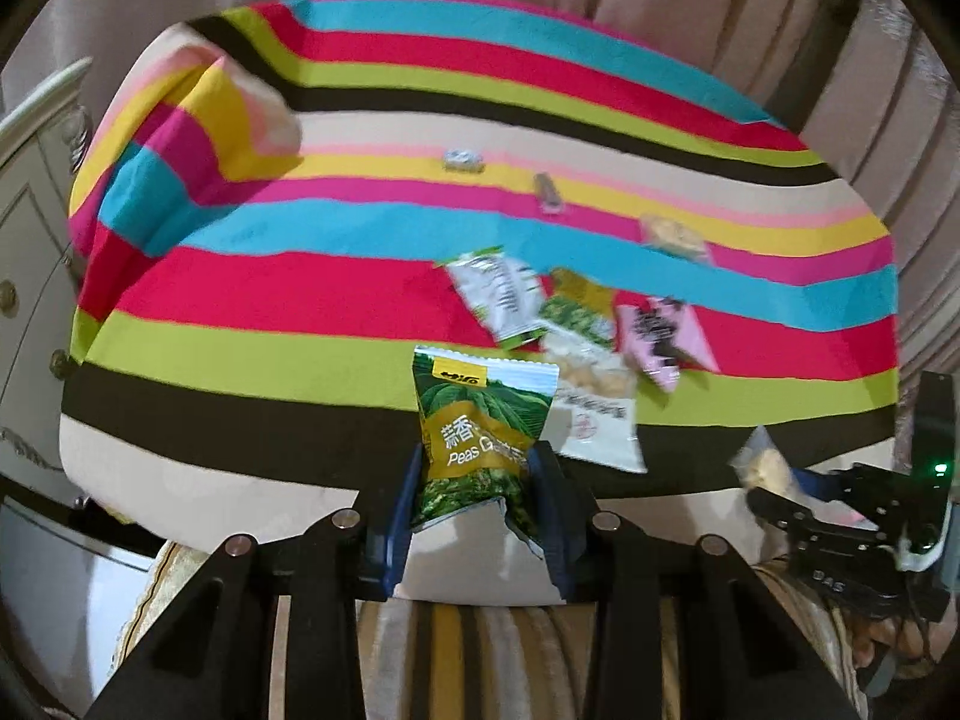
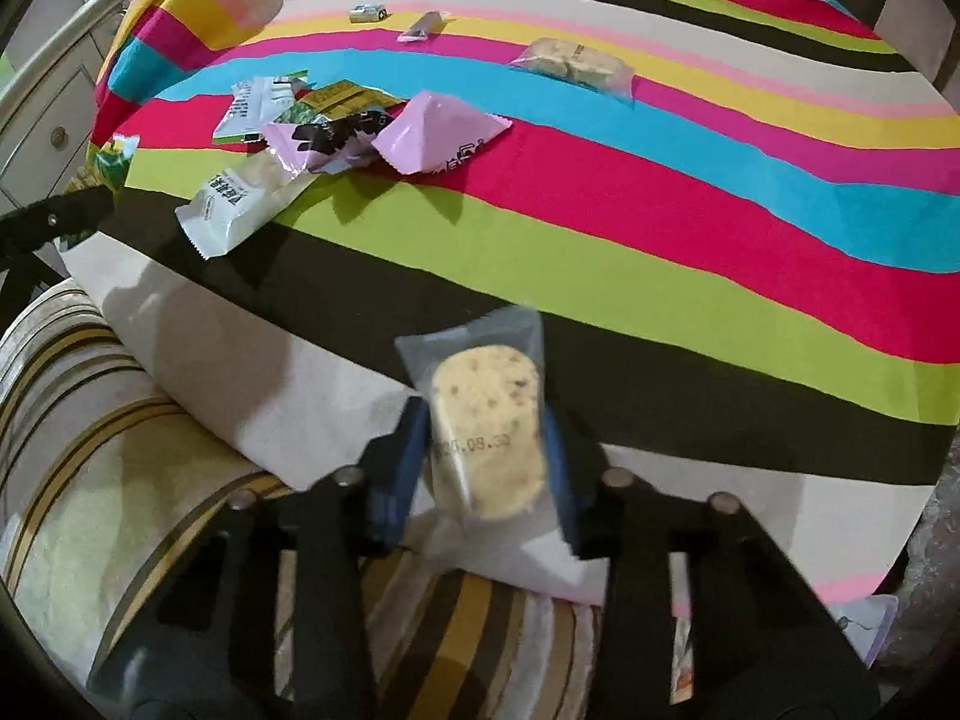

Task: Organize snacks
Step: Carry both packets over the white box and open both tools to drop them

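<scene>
Two tiny wrappers [image 1: 462, 159] upper centre of the left wrist view – blurred, unreadable; the cabinet [image 1: 30, 276] is cut off at left.

A green pea packet [image 1: 480, 420] printed "Peas" stands upright, pinched at its lower half, and a clear-wrapped round biscuit [image 2: 486, 426] with a printed date is likewise held on edge. On the striped cloth [image 2: 600, 228] a loose heap gathers a white packet [image 2: 240, 204], two pink wrappers [image 2: 438, 132] and a green-and-white sachet [image 2: 252, 108]. Farther back, well apart, lie a clear cracker pack [image 2: 570, 63], a small dark sweet [image 2: 420, 25] and a silver one [image 2: 367, 13].
</scene>
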### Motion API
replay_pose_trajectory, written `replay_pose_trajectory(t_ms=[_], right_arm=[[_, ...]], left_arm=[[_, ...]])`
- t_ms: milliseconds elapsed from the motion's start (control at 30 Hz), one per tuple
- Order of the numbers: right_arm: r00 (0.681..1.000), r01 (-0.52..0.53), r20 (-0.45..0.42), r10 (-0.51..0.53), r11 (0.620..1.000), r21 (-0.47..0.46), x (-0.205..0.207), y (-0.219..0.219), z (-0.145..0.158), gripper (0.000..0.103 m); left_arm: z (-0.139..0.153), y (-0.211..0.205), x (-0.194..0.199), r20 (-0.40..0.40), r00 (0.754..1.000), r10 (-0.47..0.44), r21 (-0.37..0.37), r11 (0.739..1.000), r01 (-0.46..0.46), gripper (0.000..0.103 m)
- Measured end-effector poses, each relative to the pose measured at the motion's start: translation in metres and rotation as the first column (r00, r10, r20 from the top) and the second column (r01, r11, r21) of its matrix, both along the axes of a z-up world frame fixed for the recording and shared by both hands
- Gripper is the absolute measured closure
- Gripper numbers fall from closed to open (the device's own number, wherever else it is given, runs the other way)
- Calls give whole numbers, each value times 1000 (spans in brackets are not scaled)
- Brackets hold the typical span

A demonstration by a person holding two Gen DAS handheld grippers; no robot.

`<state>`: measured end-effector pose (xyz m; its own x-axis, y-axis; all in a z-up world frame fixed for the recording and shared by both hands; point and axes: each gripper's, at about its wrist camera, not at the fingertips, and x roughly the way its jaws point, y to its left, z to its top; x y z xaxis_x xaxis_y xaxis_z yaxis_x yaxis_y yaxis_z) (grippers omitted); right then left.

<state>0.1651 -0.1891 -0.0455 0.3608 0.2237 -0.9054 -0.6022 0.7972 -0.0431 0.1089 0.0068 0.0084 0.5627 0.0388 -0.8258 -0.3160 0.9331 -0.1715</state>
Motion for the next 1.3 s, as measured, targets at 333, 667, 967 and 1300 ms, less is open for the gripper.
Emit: replay_pose_trajectory(t_ms=[333, 667, 967, 1300], right_arm=[[986, 160, 31, -166, 977, 145, -12, -67, 32, 65], [929, 354, 54, -367, 921, 162, -26, -174, 45, 65], [837, 526, 63, -543, 832, 174, -44, -268, 53, 65], [726, 636, 140, -673, 735, 237, -61, -322, 78, 21]], left_arm=[[20, -75, 20, 60, 969, -240, -68, 967, 244, 66], [27, -182, 39, 90, 847, -524, -157, 833, 531, 66], [25, -262, 39, 75, 709, -701, -207, 685, 699, 66], [18, -329, 26, 88, 560, -824, -324, 507, 799, 41]])
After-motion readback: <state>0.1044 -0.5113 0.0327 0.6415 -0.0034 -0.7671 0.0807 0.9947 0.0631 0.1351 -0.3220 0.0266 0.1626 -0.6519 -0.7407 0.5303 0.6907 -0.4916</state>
